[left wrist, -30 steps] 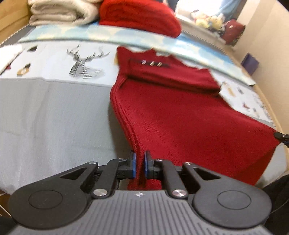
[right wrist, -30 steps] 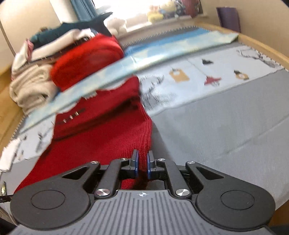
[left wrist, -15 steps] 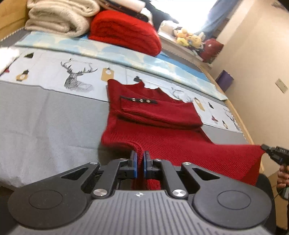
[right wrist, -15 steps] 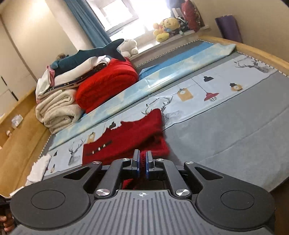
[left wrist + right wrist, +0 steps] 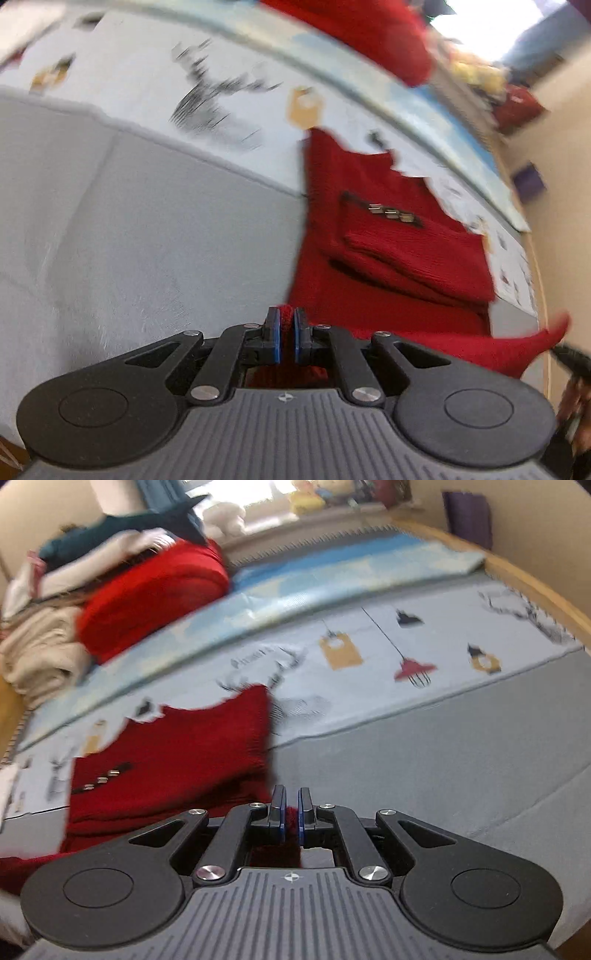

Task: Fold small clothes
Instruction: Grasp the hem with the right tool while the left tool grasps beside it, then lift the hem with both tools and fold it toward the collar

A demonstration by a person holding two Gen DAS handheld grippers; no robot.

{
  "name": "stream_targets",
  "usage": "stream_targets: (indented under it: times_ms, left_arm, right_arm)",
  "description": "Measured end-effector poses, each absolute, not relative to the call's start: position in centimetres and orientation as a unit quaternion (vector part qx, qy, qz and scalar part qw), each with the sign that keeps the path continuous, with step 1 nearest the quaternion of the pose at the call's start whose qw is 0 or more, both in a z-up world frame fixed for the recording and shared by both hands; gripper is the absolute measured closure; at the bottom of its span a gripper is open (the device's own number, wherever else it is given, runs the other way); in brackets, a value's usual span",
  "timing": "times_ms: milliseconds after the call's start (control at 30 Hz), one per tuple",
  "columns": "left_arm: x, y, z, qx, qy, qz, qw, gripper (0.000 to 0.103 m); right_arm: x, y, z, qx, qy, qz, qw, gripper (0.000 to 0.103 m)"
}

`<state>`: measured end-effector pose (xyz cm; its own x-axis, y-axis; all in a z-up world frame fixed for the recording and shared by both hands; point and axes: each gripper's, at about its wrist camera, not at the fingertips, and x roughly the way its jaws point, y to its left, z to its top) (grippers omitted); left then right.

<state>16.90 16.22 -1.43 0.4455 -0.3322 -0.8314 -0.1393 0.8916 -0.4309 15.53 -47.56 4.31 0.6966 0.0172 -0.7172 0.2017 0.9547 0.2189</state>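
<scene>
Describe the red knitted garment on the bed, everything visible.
The red knitted garment is dark red ribbed knit with a dark placket carrying small metallic buttons. Its upper part lies flat on the printed bedsheet, one sleeve folded across the chest. The left gripper and right gripper each pinch a hem corner, lifting the lower edge.

Sweater [image 5: 177, 760] on bed [image 5: 443, 768], folded pile [image 5: 147, 598] behind it

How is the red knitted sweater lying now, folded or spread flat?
Partly folded: the red knitted sweater has a sleeve across its chest, and its hem is lifted in the left gripper and right gripper.
</scene>
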Motion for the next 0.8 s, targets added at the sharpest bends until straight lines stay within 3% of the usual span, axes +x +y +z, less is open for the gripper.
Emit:
stream_targets:
  times_ms: [167, 300, 567, 733, 800]
  left_arm:
    - [18.0, 15.7, -1.8, -0.183, 0.527, -0.032, 0.829, 0.091]
    - [17.2, 17.5, -1.3, -0.217, 0.504, -0.009, 0.836, 0.076]
    - [16.7, 18.9, -1.1, -0.251, 0.499, 0.007, 0.83, 0.074]
    - [17.1, 17.8, -1.2, -0.246, 0.504, -0.021, 0.828, 0.059]
    - [17.2, 17.1, -1.3, -0.238, 0.507, -0.034, 0.827, 0.047]
  right_arm:
    - [16.8, -50.3, 0.5, 0.202, 0.416, -0.094, 0.882, 0.102]
    - [15.8, -50.1, 0.4, 0.177, 0.398, -0.075, 0.897, 0.1]
    - [15.3, -50.1, 1.3, 0.156, 0.381, -0.04, 0.911, 0.099]
    - [15.5, -49.1, 1.5, 0.155, 0.377, -0.019, 0.913, 0.099]
    - [15.7, -48.4, 1.6, 0.149, 0.379, -0.005, 0.913, 0.095]
